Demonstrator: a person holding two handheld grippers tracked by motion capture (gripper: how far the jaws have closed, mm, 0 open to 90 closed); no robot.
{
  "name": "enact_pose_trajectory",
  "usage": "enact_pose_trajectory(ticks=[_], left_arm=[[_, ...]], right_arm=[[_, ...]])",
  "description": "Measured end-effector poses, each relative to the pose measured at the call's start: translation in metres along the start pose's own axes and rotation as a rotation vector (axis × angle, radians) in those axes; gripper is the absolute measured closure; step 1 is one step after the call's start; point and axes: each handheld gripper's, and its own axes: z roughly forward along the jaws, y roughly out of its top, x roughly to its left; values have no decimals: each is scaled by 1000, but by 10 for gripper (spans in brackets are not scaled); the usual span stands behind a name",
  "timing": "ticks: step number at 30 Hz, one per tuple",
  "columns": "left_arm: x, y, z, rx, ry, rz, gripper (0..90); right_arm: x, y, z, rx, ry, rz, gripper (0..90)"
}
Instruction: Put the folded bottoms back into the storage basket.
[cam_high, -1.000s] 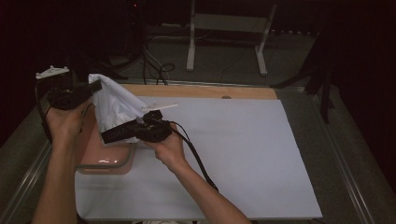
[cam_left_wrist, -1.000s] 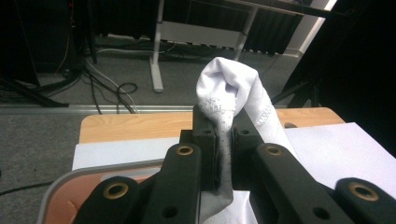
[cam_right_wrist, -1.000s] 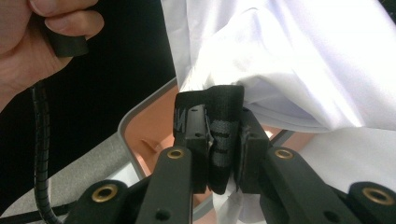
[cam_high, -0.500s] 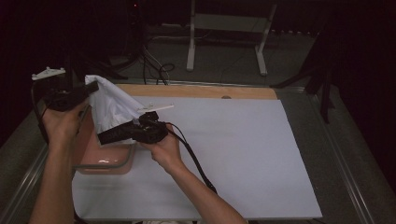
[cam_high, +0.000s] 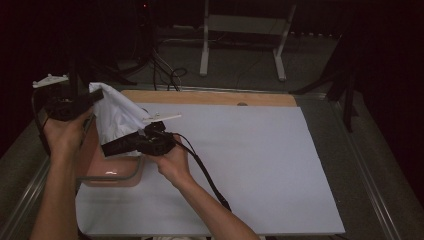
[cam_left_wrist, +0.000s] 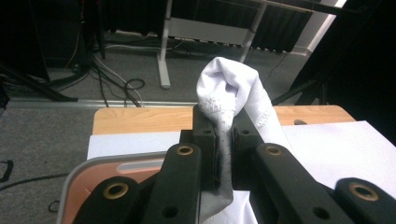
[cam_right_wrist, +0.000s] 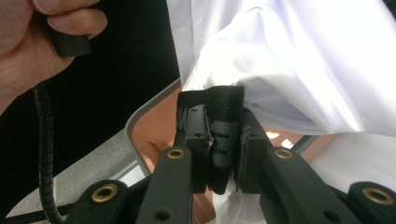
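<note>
While both hands hang over the left end of the table, the white cloth (cam_high: 117, 117) is stretched in the air between the two tools, and that stretch is the thing to watch. The left gripper (cam_high: 75, 102) sits higher and further out, jaws pinched tight on a bunched-up fold of it; you can see the fabric (cam_left_wrist: 233, 100) puffing out above the pads in the left gripper view. The right gripper (cam_high: 120, 146) is lower and closer to the person, clamped on the opposite edge, where a dark band (cam_right_wrist: 219, 126) of the cloth is squeezed between its jaws. So the long axis of the cloth runs on a slant, down from the upper left hand toward the lower right one, right above the pinkish tray (cam_high: 107, 172) that sits on the white sheet (cam_high: 260, 170) covering the table. My guess is the cloth goes in or comes out of that tray, and the right hand is nearer to it, so it would probably lead.
</note>
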Motion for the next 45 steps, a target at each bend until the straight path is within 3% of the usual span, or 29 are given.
enact_pose_trajectory(ticks=[45], left_arm=[[19,-14,-3,36,46,-11,850]], right_arm=[[5,-8,18,35,4,-5,788]])
